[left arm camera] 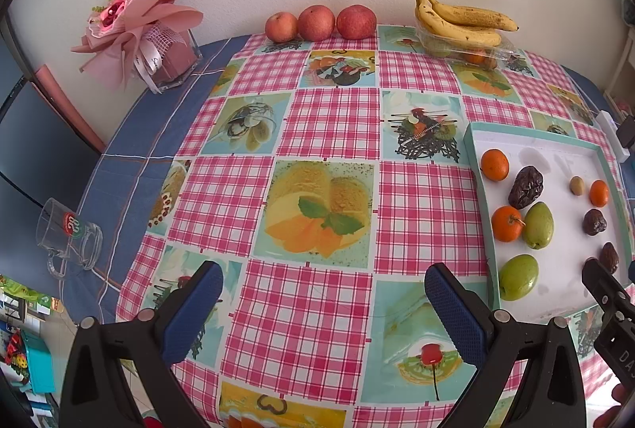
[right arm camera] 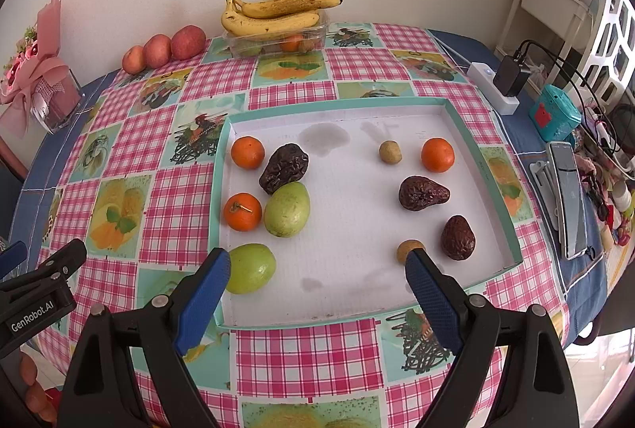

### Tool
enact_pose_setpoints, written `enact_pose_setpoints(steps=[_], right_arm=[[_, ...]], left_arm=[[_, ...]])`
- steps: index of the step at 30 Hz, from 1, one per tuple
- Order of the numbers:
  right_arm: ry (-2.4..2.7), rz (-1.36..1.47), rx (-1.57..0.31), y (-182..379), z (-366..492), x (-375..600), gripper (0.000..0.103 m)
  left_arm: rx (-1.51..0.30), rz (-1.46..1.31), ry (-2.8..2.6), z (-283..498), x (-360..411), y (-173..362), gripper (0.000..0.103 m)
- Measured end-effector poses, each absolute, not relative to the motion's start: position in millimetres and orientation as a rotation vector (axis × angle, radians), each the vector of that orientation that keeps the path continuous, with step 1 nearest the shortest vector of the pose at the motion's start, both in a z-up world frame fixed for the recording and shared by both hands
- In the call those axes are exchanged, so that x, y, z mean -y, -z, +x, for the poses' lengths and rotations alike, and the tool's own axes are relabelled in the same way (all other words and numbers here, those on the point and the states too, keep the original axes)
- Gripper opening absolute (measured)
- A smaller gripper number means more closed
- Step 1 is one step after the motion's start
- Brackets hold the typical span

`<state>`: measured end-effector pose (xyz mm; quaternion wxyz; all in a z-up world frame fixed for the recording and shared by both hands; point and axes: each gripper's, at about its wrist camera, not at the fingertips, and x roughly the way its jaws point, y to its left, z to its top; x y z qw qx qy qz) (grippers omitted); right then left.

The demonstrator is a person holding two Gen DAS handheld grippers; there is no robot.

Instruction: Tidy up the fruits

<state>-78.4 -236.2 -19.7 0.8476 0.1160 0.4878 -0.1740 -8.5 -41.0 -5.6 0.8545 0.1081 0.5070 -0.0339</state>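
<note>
Left tool (left arm camera: pixel 323 293) spread, empty, hovering over checked desk (left arm camera: pixel 329 122) left of tray (right arm camera: pixel 482 166). Right tool (right arm camera: pixel 317 271) spread, empty, poised at tray's near edge; oranges, green fruits (right arm camera: pixel 286 209), dark fruits scattered inside.

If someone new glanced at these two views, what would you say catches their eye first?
Probably the shallow white tray with teal walls on the pink checked tablecloth, scattered with oranges, green fruits and dark wrinkled fruits. Next, the spotted bananas on a clear box by the back wall, beside three red apples. Both hand-held grippers, left and right, are open and empty.
</note>
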Motion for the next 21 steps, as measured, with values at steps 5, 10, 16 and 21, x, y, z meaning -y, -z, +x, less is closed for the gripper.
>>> enact_pose_setpoints(steps=[5, 10, 16, 21], right_arm=[[0.367, 0.243, -1.029, 19.9, -78.3, 235.8, 0.09], [0.369, 0.244, -1.029, 20.0, -78.0, 235.2, 0.09], [0.369, 0.244, -1.029, 20.2, -78.1, 234.8, 0.09], [0.369, 0.243, -1.031, 20.4, -78.3, 234.6, 0.09]], left_arm=[[-1.066, 0.228, 0.072, -8.4, 40.9, 5.9, 0.103], [-1.067, 0.227, 0.073, -8.2, 40.8, 5.8, 0.103], [-1.066, 0.228, 0.074, -8.1, 40.3, 5.8, 0.103], [-1.066, 0.228, 0.075, -7.9, 39.7, 5.9, 0.103]])
